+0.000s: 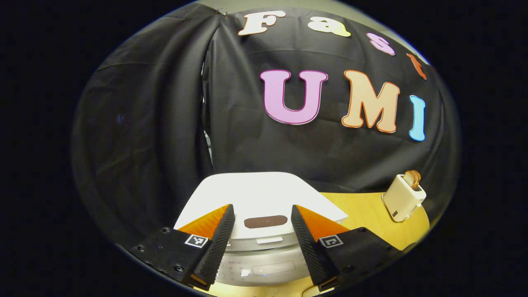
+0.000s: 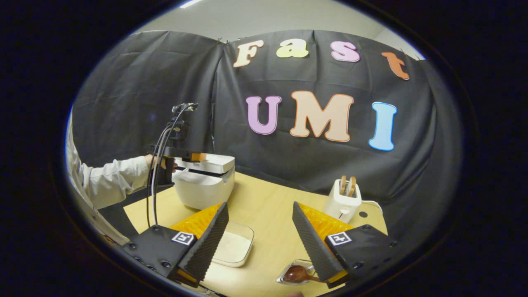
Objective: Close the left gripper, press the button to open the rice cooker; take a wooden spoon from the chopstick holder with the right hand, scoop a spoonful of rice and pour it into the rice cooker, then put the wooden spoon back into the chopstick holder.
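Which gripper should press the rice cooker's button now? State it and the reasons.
Left. The left gripper hangs directly over the rice cooker, but its jaws are open and need closing first. The right gripper sits apart, over the table near the rice container.

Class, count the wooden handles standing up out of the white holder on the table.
2. Both stand side by side in the white holder: the left handle and the right handle. Anything deeper inside is hidden.

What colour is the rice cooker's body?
White; the rice cooker shows best in the right gripper view.
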{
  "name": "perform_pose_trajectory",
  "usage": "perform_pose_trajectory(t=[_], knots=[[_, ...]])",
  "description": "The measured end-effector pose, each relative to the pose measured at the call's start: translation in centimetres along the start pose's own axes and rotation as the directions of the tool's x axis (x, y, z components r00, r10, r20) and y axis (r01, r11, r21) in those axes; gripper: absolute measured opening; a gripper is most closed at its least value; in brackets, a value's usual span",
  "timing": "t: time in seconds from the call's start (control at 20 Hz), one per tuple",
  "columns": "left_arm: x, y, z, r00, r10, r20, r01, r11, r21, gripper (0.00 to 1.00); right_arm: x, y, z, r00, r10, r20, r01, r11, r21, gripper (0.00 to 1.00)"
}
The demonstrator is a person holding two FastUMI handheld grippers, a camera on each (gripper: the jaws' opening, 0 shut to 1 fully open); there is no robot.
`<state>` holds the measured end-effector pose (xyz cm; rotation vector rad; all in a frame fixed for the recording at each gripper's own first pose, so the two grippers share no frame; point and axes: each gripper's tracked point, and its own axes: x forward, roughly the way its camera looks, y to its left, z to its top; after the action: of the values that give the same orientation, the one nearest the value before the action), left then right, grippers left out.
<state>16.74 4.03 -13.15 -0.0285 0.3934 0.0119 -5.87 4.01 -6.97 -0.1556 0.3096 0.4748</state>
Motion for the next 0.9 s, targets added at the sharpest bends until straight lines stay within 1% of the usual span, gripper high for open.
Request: perform_pose_trajectory(t=[0.2,0.3,0.4,0.45,0.55,0.6,0.75,0.8,0.85,0.9], knots=[[0.5,0.0,-2.6,0.998,0.006,-0.068,-0.003,0.999,0.048,0.82,0.1,-0.4,0.0,1.000,-0.009,0.002,0.009,1.000,0.013,1.00],[0.6,-0.1,-4.5,0.992,0.017,-0.128,-0.008,0.998,0.065,0.82,0.2,-0.5,-0.1,1.000,-0.011,-0.003,0.011,1.000,0.016,1.00],[0.8,0.0,-3.6,0.993,0.037,-0.114,-0.028,0.997,0.074,0.84,0.3,-0.7,-0.4,1.000,-0.017,-0.008,0.017,1.000,0.008,1.00],[0.7,0.1,-4.1,0.987,0.051,-0.151,-0.040,0.996,0.075,0.83,0.4,-0.7,-0.3,1.000,-0.020,-0.006,0.020,1.000,0.005,1.00],[0.9,0.0,-4.3,0.989,0.057,-0.139,-0.049,0.997,0.062,0.85,0.5,-0.6,-0.4,1.000,-0.021,0.000,0.021,1.000,0.014,1.00],[0.7,-0.1,-4.5,0.987,0.054,-0.151,-0.045,0.997,0.065,0.85,0.6,-0.5,-0.3,1.000,-0.019,0.004,0.019,1.000,0.024,1.00],[0.5,-0.2,-3.9,0.995,0.026,-0.098,-0.020,0.998,0.067,0.84,0.6,-0.7,0.0,1.000,-0.024,0.019,0.023,0.999,0.042,1.00],[0.3,-0.2,-3.6,0.997,0.019,-0.079,-0.014,0.998,0.064,0.86,0.5,-1.0,0.3,0.999,-0.030,0.026,0.029,0.998,0.047,1.00],[0.1,-0.2,-3.6,0.997,0.021,-0.078,-0.017,0.999,0.048,0.86,0.5,-1.1,0.7,0.999,-0.035,0.037,0.033,0.998,0.055,1.00],[-0.3,-0.2,-3.7,0.997,0.020,-0.075,-0.018,0.999,0.028,0.87,0.6,-1.3,1.0,0.998,-0.040,0.048,0.037,0.997,0.066,1.00]])
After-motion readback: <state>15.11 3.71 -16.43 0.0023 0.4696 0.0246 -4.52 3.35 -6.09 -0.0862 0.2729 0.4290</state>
